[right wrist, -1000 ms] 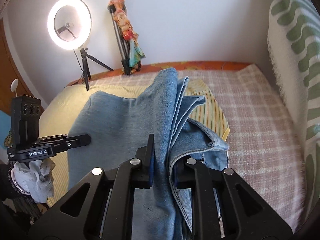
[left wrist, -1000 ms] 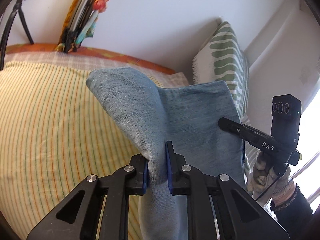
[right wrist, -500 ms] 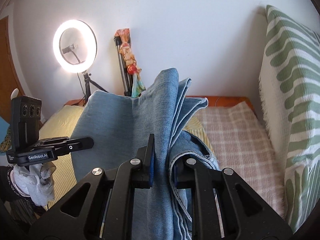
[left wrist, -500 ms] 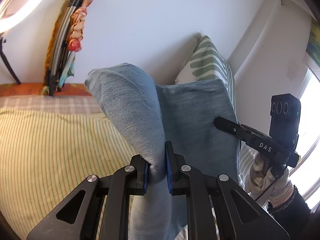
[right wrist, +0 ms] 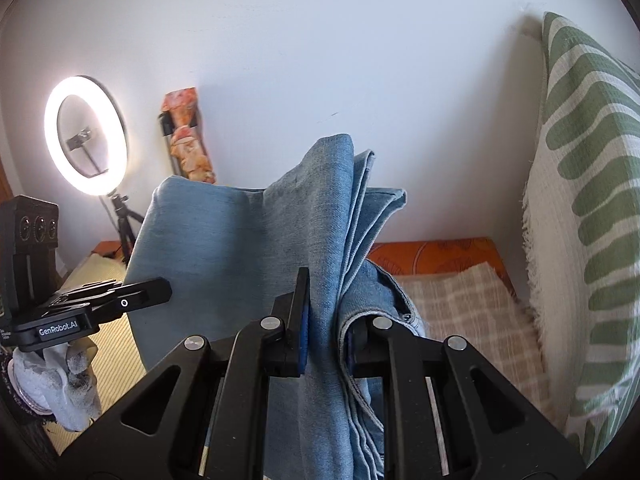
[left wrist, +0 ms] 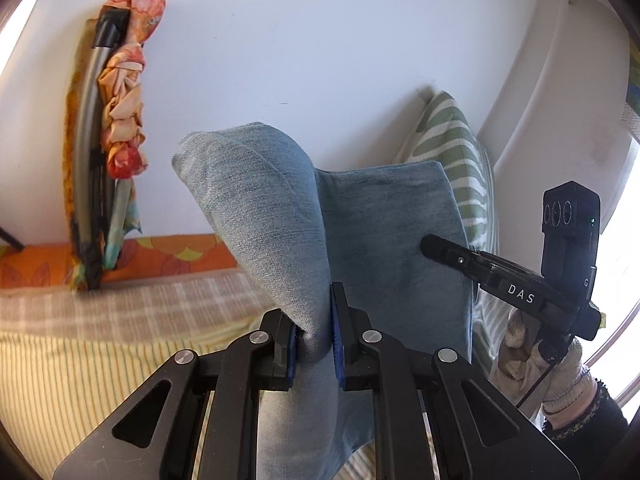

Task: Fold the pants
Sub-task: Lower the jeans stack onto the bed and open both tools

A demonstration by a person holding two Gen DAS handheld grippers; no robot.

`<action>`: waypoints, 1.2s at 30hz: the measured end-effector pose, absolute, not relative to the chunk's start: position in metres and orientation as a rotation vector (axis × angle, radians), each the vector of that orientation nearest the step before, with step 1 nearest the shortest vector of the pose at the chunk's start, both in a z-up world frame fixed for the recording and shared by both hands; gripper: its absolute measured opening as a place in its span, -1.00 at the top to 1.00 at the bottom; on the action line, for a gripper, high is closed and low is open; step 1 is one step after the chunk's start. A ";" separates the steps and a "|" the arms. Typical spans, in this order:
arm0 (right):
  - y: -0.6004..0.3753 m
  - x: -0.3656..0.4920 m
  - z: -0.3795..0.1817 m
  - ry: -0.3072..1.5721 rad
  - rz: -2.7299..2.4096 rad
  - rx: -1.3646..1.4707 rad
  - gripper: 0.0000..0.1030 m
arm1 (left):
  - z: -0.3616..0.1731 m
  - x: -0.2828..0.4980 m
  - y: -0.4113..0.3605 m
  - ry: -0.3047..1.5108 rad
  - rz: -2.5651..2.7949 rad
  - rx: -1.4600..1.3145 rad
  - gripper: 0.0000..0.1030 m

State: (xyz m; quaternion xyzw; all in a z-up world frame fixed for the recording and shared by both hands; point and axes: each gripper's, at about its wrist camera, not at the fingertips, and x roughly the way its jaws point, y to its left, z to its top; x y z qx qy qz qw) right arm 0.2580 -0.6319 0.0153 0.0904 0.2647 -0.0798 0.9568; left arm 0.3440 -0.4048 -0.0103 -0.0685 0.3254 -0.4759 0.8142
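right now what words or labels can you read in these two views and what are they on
"DAS" stands on the black body of the right gripper, seen from the left wrist view.
"GenRobot.AI" stands on the black body of the left gripper, seen from the right wrist view.
A lone letter at the edge of the camera block above "DAS" is cut off, maybe a "G".
No text shows on the jeans, the pillow or the ring light.

We hold both grippers raised side by side: our left gripper (left wrist: 314,344) and right gripper (right wrist: 326,340) each have jaws clamped tight, our gloved hands (left wrist: 560,364) gripping the handles.
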 end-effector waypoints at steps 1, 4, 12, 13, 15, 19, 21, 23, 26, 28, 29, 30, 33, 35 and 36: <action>-0.637 0.267 0.013 0.543 -0.166 0.186 0.72 | -0.013 0.352 -0.410 0.702 -1.013 -0.143 0.77; -0.651 0.293 -0.001 0.569 -0.174 0.188 0.72 | -0.023 0.370 -0.423 0.721 -1.000 -0.137 0.77; -0.682 0.344 -0.047 0.635 -0.188 0.200 0.73 | -0.059 0.404 -0.448 0.765 -0.941 -0.097 0.77; -0.685 0.349 -0.053 0.644 -0.186 0.201 0.72 | -0.061 0.405 -0.449 0.766 -0.934 -0.092 0.77; -0.690 0.356 -0.060 0.656 -0.188 0.197 0.72 | -0.065 0.409 -0.454 0.765 -0.918 -0.066 0.77; -0.696 0.367 -0.069 0.695 -0.214 0.192 0.64 | -0.070 0.418 -0.461 0.783 -0.874 -0.014 0.68; -0.696 0.369 -0.071 0.710 -0.249 0.170 0.52 | -0.073 0.421 -0.462 0.789 -0.860 -0.007 0.68; -0.698 0.369 -0.072 0.723 -0.267 0.166 0.51 | -0.074 0.423 -0.462 0.798 -0.834 0.001 0.64; -0.697 0.368 -0.076 0.742 -0.283 0.163 0.50 | -0.072 0.423 -0.458 0.786 -0.811 -0.008 0.26; -0.697 0.368 -0.078 0.752 -0.301 0.146 0.28 | -0.067 0.421 -0.453 0.763 -0.805 -0.006 0.17; -0.697 0.366 -0.078 0.748 -0.314 0.137 0.17 | -0.065 0.420 -0.453 0.755 -0.805 -0.001 0.17; -0.697 0.363 -0.075 0.734 -0.330 0.128 -0.04 | -0.063 0.418 -0.451 0.747 -0.806 0.006 0.17; -0.697 0.351 -0.066 0.688 -0.336 0.141 -0.11 | -0.057 0.412 -0.447 0.732 -0.812 0.014 0.16; -0.694 0.345 -0.059 0.680 -0.334 0.147 -0.11 | -0.052 0.407 -0.443 0.731 -0.823 0.001 0.16; -0.694 0.344 -0.057 0.677 -0.335 0.147 -0.11 | -0.051 0.406 -0.440 0.729 -0.827 -0.005 0.16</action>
